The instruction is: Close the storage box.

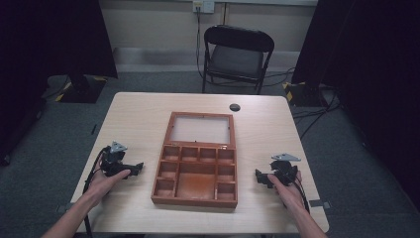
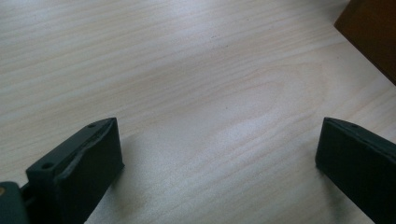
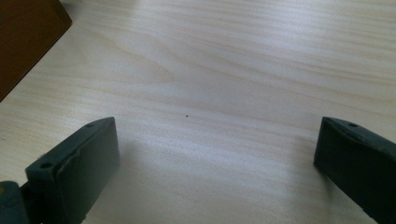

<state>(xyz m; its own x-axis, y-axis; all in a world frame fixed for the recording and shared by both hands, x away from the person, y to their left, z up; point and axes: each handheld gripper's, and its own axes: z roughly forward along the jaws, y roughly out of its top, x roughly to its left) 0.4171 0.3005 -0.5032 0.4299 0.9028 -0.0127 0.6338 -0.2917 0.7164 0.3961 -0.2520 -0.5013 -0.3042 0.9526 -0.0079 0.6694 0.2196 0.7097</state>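
While the wooden box (image 1: 195, 168) lies open, both grippers (image 1: 130, 170) (image 1: 262, 177) flank it, apparently resting, fingers apart.

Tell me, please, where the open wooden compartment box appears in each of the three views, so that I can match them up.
High view: wooden box at table centre, between both grippers, lid open.
Left gripper view: its brown corner at top right.
Right gripper view: its brown corner at top left.
Shared landmark: the pale wood-grain table.
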